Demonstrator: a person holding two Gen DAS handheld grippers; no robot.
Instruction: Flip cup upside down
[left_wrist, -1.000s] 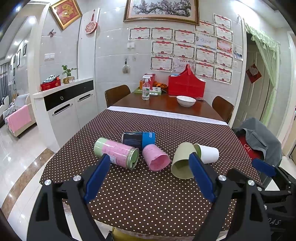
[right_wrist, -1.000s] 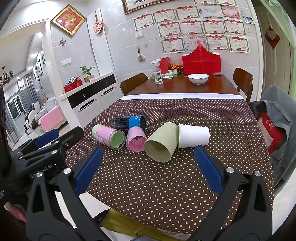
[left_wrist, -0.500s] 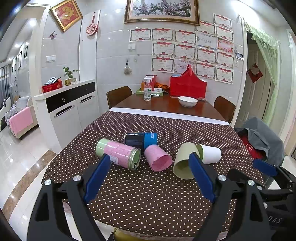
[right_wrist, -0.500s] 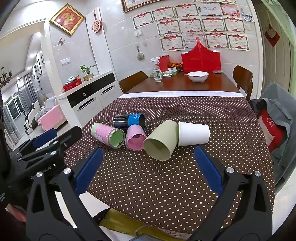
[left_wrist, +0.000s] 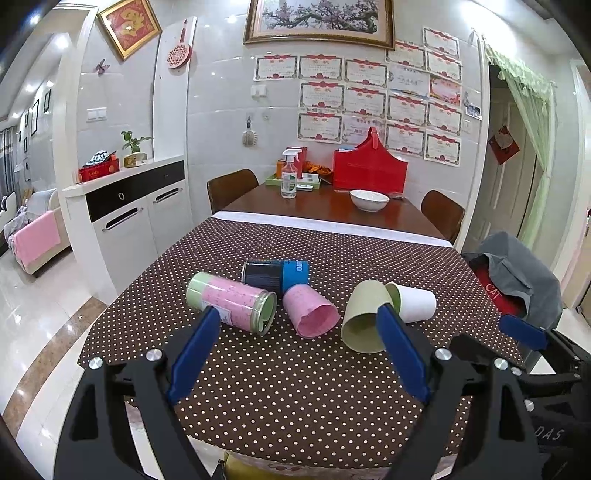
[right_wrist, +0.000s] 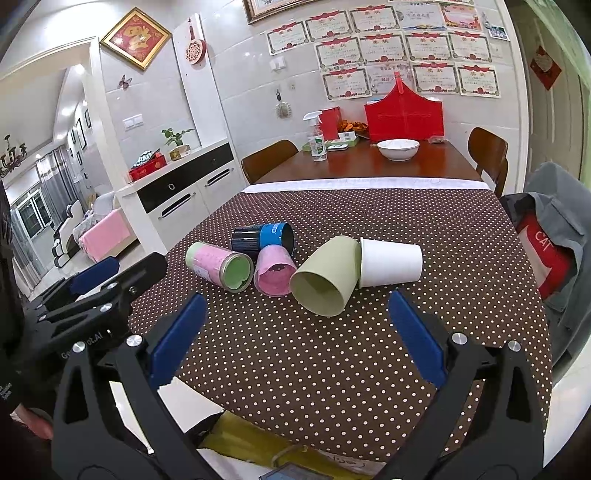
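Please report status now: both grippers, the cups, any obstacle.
Left gripper and right gripper: jaws open, empty, short of the cups. Olive-green plastic cup on its side, touching white paper cup. Pink paper cup close beside it.

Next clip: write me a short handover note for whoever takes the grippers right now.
Left gripper: open, empty, short of the cups.
Right gripper: open, empty, also short of them.
Five cups lie on their sides on the dotted cloth: pink-green can, dark blue cup, pink cup, green cup, white cup. Green and white touch.
Done: nothing flipped yet.
Left: grasp a cup and stand it mouth down.
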